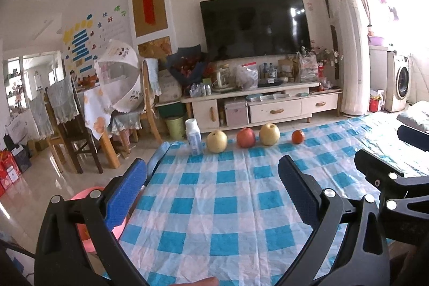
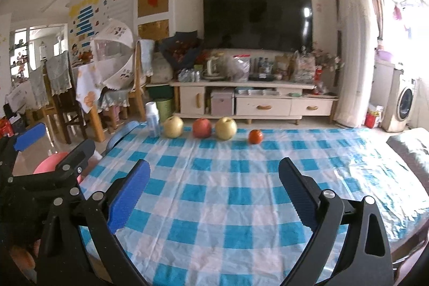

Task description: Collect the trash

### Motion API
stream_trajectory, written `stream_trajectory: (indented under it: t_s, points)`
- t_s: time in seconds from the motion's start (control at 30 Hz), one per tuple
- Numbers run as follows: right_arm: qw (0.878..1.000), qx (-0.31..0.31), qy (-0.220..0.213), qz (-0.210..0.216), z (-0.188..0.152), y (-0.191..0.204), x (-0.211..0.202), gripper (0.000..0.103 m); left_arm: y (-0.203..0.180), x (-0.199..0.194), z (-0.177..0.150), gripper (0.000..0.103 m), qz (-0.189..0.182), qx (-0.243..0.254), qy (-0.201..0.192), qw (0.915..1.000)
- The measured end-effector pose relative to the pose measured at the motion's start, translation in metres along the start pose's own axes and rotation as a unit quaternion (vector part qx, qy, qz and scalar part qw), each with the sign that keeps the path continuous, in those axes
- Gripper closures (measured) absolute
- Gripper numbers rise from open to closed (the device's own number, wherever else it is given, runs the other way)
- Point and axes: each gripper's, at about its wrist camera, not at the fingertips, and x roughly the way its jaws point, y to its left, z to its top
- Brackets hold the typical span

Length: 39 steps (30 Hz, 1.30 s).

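Observation:
A white plastic bottle (image 1: 193, 136) (image 2: 152, 118) stands upright at the far left edge of the blue-and-white checked tablecloth (image 1: 228, 205) (image 2: 228, 192). To its right lie in a row a yellow pear (image 1: 216, 141), a red apple (image 1: 246, 137), a second pear (image 1: 269, 134) and a small orange (image 1: 298, 137). My left gripper (image 1: 213, 165) hovers open over the near cloth, nothing between its fingers. My right gripper (image 2: 214, 165) is likewise open and empty, well short of the fruit row. The left gripper's fingers (image 2: 77, 154) show at the left of the right wrist view.
A pink round object (image 1: 88, 195) sits on the floor by the table's left edge. Beyond the table are a TV stand (image 1: 268, 103) crowded with bags, a green bin (image 1: 175, 126), and a dining table with chairs (image 1: 64, 119) at the left. A washing machine (image 1: 400, 82) stands far right.

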Motion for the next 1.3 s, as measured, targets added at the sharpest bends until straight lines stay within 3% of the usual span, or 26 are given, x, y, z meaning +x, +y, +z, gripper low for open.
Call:
stream_trajectory:
  t_s: [0.27,0.73,1.3]
  points:
    - [0.999,0.001,-0.021,-0.031,0.001,-0.015,-0.029,0.007,-0.008,-0.030,0.010,0.004,-0.007,0.006,-0.025,0.9997]
    - [0.998,-0.008,-0.051,-0.048,0.005,-0.017,-0.063,0.006,-0.008,-0.060,0.023,0.004,-0.010,0.000,-0.046,0.9989]
    - [0.997,-0.016,-0.055,-0.044,0.008,-0.012,-0.068,0.006,-0.006,-0.065,0.025,0.004,-0.007,0.001,-0.046,0.9989]
